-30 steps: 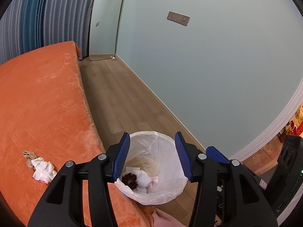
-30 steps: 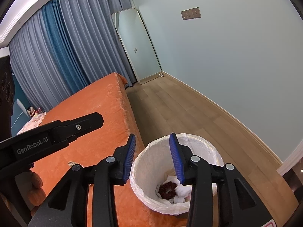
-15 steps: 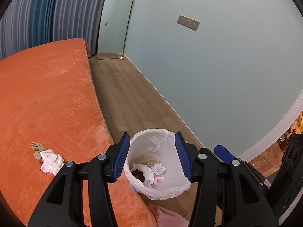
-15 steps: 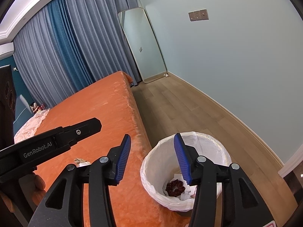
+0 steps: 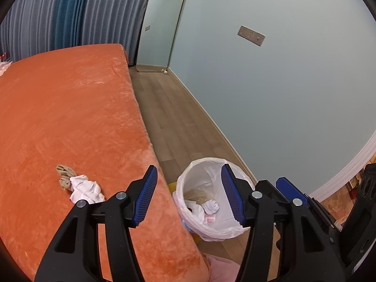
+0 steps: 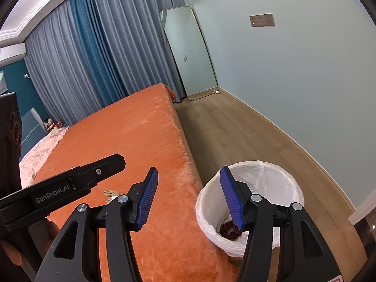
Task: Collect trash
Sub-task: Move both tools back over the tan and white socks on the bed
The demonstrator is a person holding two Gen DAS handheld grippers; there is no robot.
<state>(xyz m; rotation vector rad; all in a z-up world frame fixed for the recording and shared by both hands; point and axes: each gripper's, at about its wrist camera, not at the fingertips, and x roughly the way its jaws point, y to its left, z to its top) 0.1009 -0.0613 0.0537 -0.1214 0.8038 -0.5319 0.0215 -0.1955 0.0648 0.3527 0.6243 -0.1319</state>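
A round bin with a white liner [image 5: 237,228] stands on the wood floor beside the orange bed [image 5: 70,117]; it also shows in the right wrist view [image 6: 282,178]. Crumpled white tissue [image 5: 211,206] and a dark red scrap [image 6: 229,229] lie inside it. A white crumpled cloth [image 5: 85,188] with a beige piece [image 5: 63,175] lies on the bed, left of my left gripper [image 5: 188,195]. Both grippers are open and empty. My right gripper [image 6: 186,196] hovers over the bed edge and bin rim. The beige piece peeks out in the right wrist view [image 6: 110,192].
A tall mirror [image 6: 190,51] leans against the far wall by blue-grey curtains [image 6: 94,54]. Pale wall and skirting run along the right of the wood floor [image 6: 235,129]. A pink quilt [image 6: 40,155] lies at the bed's left. The left gripper body [image 6: 61,188] crosses the right view.
Both grippers have pulled back from over the bin and swung left toward the bed. The bin now sits lower right in both views; the cloth on the bed is nearer the left gripper.
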